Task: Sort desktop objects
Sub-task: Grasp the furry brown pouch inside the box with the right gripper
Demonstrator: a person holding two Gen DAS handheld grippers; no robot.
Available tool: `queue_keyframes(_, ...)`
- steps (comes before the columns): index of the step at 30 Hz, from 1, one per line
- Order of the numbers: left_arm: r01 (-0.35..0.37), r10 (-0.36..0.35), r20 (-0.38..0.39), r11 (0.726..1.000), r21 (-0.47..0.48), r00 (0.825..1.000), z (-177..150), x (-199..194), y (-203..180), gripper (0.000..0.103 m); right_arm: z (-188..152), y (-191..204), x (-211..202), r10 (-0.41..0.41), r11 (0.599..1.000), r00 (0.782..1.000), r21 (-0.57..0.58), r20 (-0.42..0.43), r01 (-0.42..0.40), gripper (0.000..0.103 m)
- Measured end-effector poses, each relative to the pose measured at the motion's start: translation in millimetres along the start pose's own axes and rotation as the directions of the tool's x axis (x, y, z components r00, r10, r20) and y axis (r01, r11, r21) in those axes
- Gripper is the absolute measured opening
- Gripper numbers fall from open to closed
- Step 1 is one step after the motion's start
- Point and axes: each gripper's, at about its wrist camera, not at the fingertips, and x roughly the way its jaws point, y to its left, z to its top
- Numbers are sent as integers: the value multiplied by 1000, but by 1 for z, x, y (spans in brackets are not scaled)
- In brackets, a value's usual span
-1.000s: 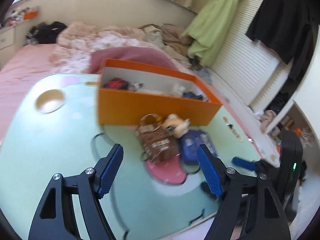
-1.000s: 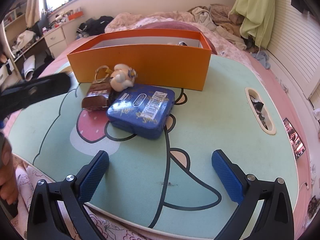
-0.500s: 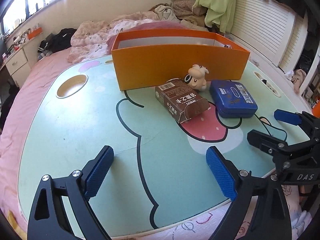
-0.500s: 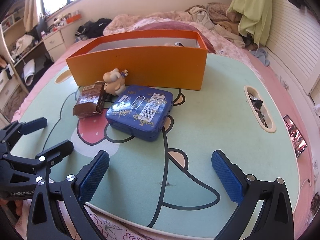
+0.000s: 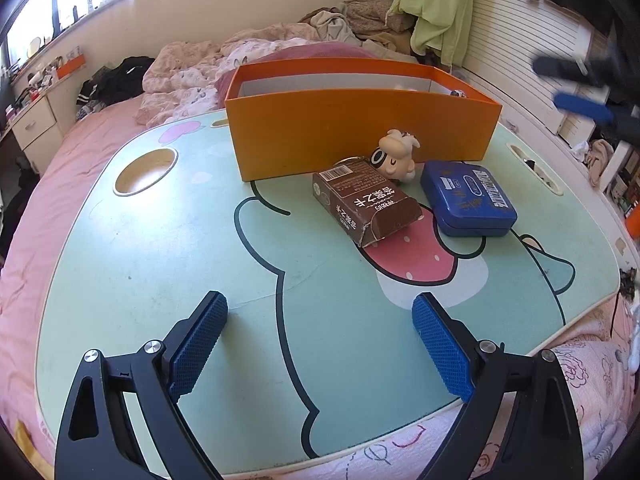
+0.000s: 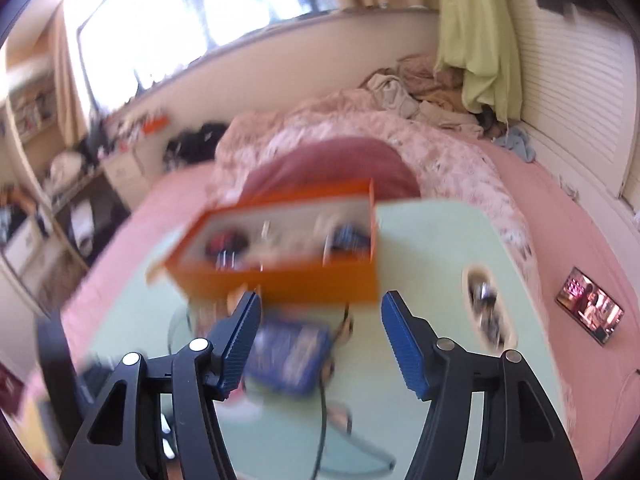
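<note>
Three loose items sit at centre frame in the left wrist view, just in front of the orange box [image 5: 360, 128]: brown carton [image 5: 366, 206] lying flat, small plush toy [image 5: 396, 156] behind it and against the box wall, blue tin [image 5: 466, 200] to the right. All rest on the mint cartoon-print table [image 5: 160, 272]. Left gripper [image 5: 320, 340], lower frame, jaws wide, nothing between them. Right gripper [image 6: 320, 340], view blurred, jaws closing, empty; tin seen below and beyond them. Box holds small objects, indistinct.
</note>
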Motion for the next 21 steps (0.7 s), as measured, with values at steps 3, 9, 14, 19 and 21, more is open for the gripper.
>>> queue_keyframes(3, 0, 0, 0, 1000, 0, 1000, 0, 0, 0, 93, 38, -1, 30, 46, 999, 991, 31, -126, -42, 63)
queue_keyframes(9, 2, -2, 1, 1000, 2, 1000, 0, 0, 0, 93, 71, 6, 118, -24, 999, 943, 25, -332, 34, 63)
queue_keyframes(14, 4, -4, 4, 1000, 2, 1000, 0, 0, 3, 93, 58, 34, 160, -42, 998, 882, -68, -470, 11, 63)
queue_keyframes(19, 5, -5, 5, 1000, 2, 1000, 0, 0, 2, 93, 43, 38, 202, -176, 984, 805, -127, -567, 126, 63)
queue_keyframes(21, 2, -2, 4, 1000, 4, 1000, 0, 0, 2, 93, 42, 40, 209, -207, 977, 799, -164, -565, 137, 61)
